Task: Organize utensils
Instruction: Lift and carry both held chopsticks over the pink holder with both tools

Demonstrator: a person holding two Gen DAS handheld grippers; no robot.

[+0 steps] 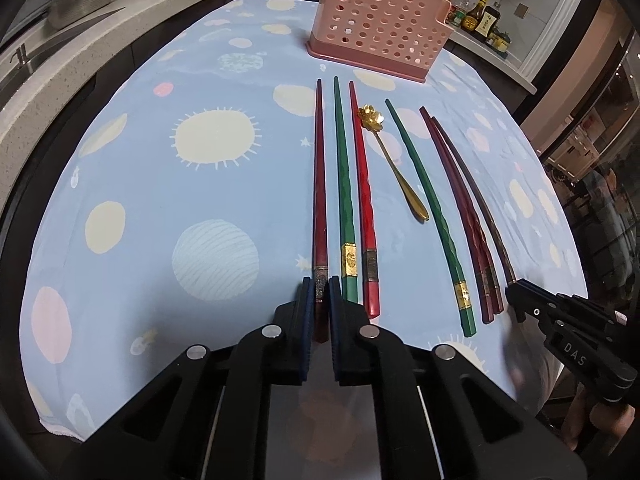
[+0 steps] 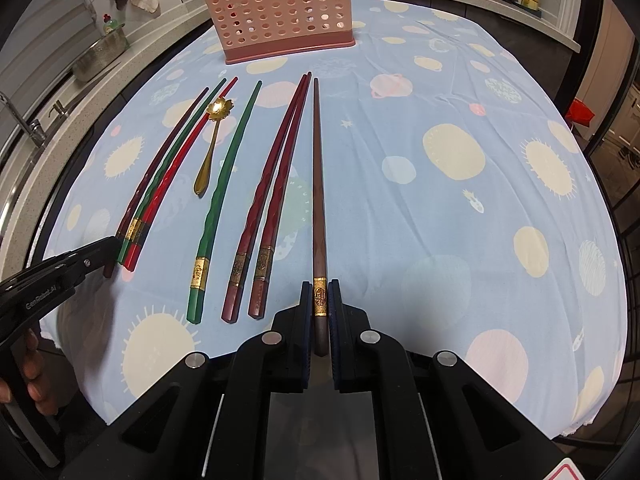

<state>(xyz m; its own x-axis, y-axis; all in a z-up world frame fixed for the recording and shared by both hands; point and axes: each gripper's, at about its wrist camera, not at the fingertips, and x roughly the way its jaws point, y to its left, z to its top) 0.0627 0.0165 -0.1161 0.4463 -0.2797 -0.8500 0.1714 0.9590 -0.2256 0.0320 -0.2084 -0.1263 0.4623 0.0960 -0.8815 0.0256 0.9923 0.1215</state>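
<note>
Chopsticks lie in a row on my worktop (image 1: 140, 184), which has a blue cloth with suns and dots. My left hand-held gripper (image 1: 319, 286) sits at the bottom middle of the left view. Its jaws are squeezed onto the near end of a dark red chopstick (image 1: 319, 184), the one furthest left in the row. My right hand-held gripper (image 2: 320, 290) sits at the bottom middle of the right view. It is squeezed tight on a brown chopstick (image 2: 318, 184), right at its gold band. Between them lie green and red chopsticks and a gold spoon (image 1: 390, 160) with a flower end. A pink basket (image 2: 280, 8) with holes stands at the top of the frame, well apart from the row.
</note>
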